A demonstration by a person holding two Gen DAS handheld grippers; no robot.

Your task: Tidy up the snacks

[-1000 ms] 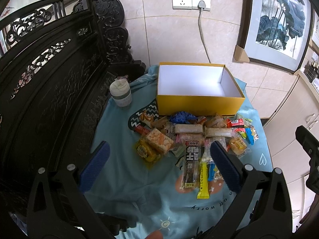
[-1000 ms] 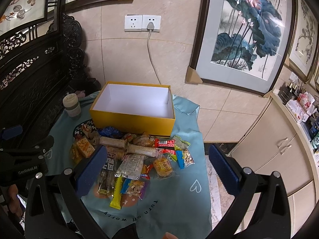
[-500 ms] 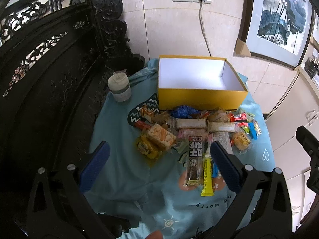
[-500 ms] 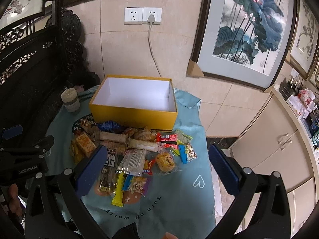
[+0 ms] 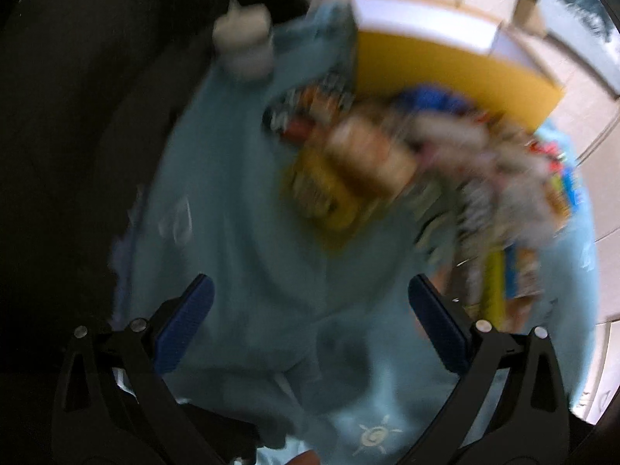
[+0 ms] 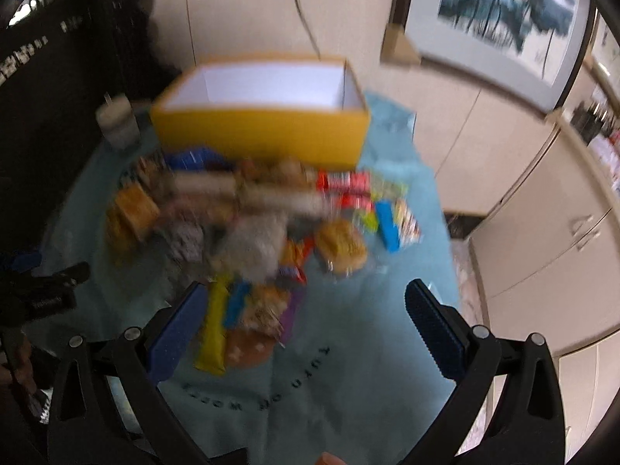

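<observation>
A pile of wrapped snacks [image 6: 255, 221] lies on a light blue tablecloth [image 6: 348, 368], in front of an open yellow box [image 6: 263, 128] with a white, empty inside. Both views are motion-blurred. In the left wrist view the snacks [image 5: 387, 170] and the box [image 5: 445, 69] sit up and to the right. My left gripper [image 5: 310, 325] is open and empty above the bare cloth, left of the pile. My right gripper [image 6: 306, 329] is open and empty over the pile's near edge. The left gripper's body also shows in the right wrist view [image 6: 42, 294].
A white lidded cup [image 6: 116, 120] stands left of the box, also in the left wrist view [image 5: 244, 46]. Dark carved wooden furniture [image 6: 58, 58] runs along the left. A tiled wall with a framed painting [image 6: 500, 11] is behind; cream cabinets [image 6: 542, 213] stand to the right.
Both grippers have dropped closer to the table. The left view has swung left and tilted, so the pile now sits up-right. Both stay open.
</observation>
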